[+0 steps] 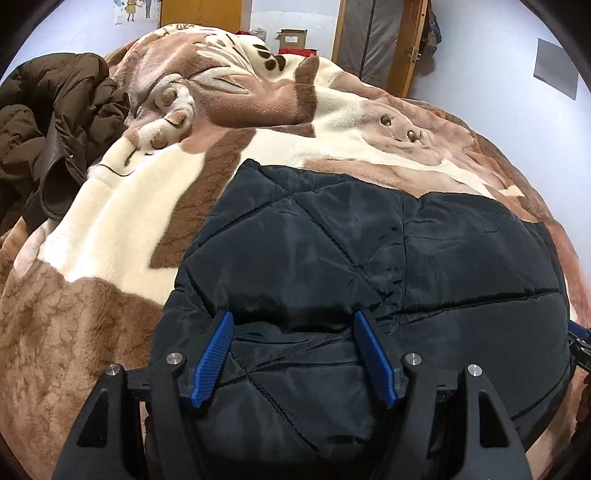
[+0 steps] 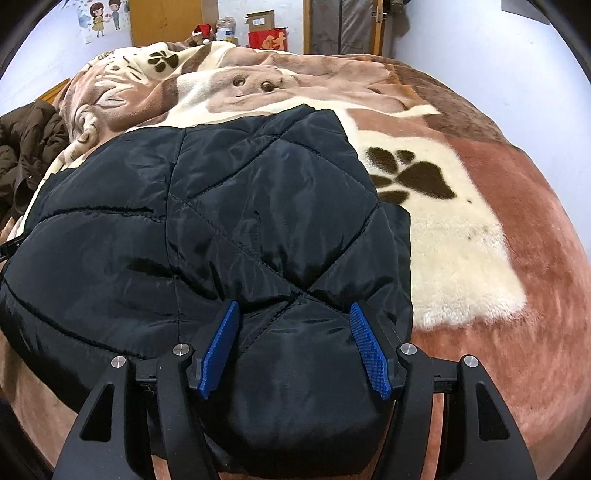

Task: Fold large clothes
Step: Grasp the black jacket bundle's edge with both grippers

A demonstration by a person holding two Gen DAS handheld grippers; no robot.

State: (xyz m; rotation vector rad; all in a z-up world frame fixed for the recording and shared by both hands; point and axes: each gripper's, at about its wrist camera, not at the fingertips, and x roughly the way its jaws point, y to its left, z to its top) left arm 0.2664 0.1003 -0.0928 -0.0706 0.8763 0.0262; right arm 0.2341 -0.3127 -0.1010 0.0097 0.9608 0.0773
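Observation:
A black quilted jacket lies folded into a compact bundle on the bed; it also shows in the right wrist view. My left gripper is open, its blue pads spread over the jacket's near left part. My right gripper is open too, its blue pads spread over the jacket's near right corner. Neither gripper pinches the cloth. A bit of the right gripper shows at the right edge of the left wrist view.
A plush brown and cream blanket with paw prints covers the bed. A brown puffer coat lies crumpled at the far left, also in the right wrist view. Boxes and a wardrobe stand beyond the bed.

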